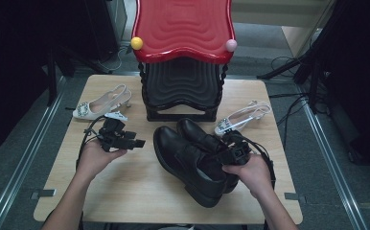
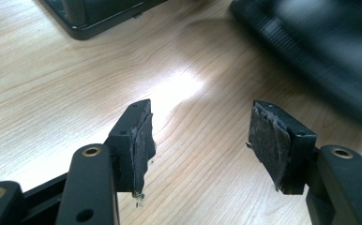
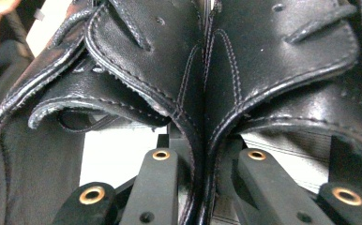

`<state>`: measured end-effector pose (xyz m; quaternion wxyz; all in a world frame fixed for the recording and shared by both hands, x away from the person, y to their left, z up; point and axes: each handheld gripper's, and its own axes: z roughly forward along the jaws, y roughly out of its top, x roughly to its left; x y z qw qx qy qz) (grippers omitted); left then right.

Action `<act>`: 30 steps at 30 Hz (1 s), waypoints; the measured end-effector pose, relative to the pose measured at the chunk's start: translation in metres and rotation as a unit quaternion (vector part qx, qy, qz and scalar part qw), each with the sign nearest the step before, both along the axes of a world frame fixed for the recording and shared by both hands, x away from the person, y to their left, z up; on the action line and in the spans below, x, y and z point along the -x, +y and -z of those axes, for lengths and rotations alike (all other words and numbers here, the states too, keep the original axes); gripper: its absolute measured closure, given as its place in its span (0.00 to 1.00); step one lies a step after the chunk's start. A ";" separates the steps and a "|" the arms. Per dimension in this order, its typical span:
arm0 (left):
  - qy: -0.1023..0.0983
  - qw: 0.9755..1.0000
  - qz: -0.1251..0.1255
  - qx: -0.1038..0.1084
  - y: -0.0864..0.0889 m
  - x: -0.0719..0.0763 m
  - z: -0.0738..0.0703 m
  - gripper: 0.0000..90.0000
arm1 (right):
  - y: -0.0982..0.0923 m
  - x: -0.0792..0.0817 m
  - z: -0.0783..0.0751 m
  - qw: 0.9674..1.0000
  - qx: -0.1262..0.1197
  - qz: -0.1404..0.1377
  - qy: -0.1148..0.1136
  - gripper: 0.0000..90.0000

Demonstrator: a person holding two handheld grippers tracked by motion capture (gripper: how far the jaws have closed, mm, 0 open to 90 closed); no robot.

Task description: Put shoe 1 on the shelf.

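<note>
1. Right gripper view first: my right gripper has its jaws drawn in narrow on the inner walls of the two black shoes, one jaw inside each shoe, the two leather collars squeezed together between them.
2. From the high view, my right gripper sits at the openings of that pair, and my right hand is behind it near the table's right front.
3. The black shoes lie side by side in the middle of the table, toes towards the stand; whether their soles rest on the wood or hang just off it I cannot quite tell.
4. My left gripper stands wide with nothing between the pads, bare wood beneath it.
5. From above, my left gripper is held by my left hand over the left part of the table, apart from the shoes.
6. Farther out, a white heeled shoe lies at the far left and another white heeled shoe at the far right, just behind the black pair.
7. Between them stands a black stand with a red seat-like top, a yellow ball and a pink ball at its front corners.
</note>
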<state>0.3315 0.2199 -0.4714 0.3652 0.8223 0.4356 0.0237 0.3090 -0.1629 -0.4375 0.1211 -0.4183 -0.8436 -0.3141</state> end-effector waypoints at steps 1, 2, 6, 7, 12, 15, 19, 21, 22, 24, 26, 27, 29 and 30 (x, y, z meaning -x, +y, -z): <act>0.001 1.000 0.000 -0.001 0.001 0.000 0.000 0.45 | -0.002 0.001 -0.005 1.000 -0.007 0.002 -0.003 0.92; 0.001 1.000 0.000 -0.001 0.001 0.000 0.000 0.45 | -0.004 0.001 -0.010 1.000 -0.016 0.002 -0.007 0.92; 0.000 1.000 -0.001 0.000 0.001 0.000 0.001 0.45 | -0.008 0.001 -0.033 0.999 -0.046 0.008 -0.020 0.92; 0.000 1.000 -0.001 -0.001 0.001 0.000 0.001 0.45 | -0.007 0.000 -0.037 0.998 -0.052 0.006 -0.026 0.92; 0.001 1.000 0.002 -0.001 0.000 0.000 0.003 0.45 | -0.004 -0.013 -0.062 0.995 -0.080 0.024 -0.051 0.92; 0.002 1.000 0.003 -0.002 -0.001 0.000 0.003 0.45 | 0.001 -0.026 -0.072 0.992 -0.100 0.043 -0.059 0.92; 0.004 1.000 0.008 -0.003 -0.002 -0.001 0.004 0.45 | 0.010 -0.047 -0.083 0.989 -0.113 0.068 -0.066 0.92; 0.004 1.000 0.009 -0.003 -0.002 -0.001 0.004 0.45 | 0.015 -0.055 -0.087 0.988 -0.111 0.078 -0.074 0.92; 0.004 1.000 0.009 -0.003 -0.003 -0.001 0.005 0.45 | 0.018 -0.059 -0.089 0.987 -0.109 0.087 -0.080 0.92; 0.004 1.000 0.010 -0.004 -0.003 -0.001 0.005 0.45 | 0.023 -0.069 -0.092 0.985 -0.109 0.103 -0.089 0.92; 0.005 1.000 0.011 -0.003 -0.003 -0.001 0.005 0.45 | 0.028 -0.077 -0.093 0.982 -0.106 0.119 -0.100 0.92; 0.005 1.000 0.011 -0.003 -0.003 -0.001 0.005 0.45 | 0.029 -0.079 -0.093 0.981 -0.103 0.126 -0.104 0.92; 0.005 1.000 0.012 -0.002 -0.003 -0.001 0.005 0.45 | 0.034 -0.086 -0.093 0.978 -0.095 0.142 -0.119 0.92; 0.005 1.000 0.012 -0.002 -0.003 -0.001 0.005 0.45 | 0.036 -0.089 -0.092 0.977 -0.092 0.150 -0.124 0.92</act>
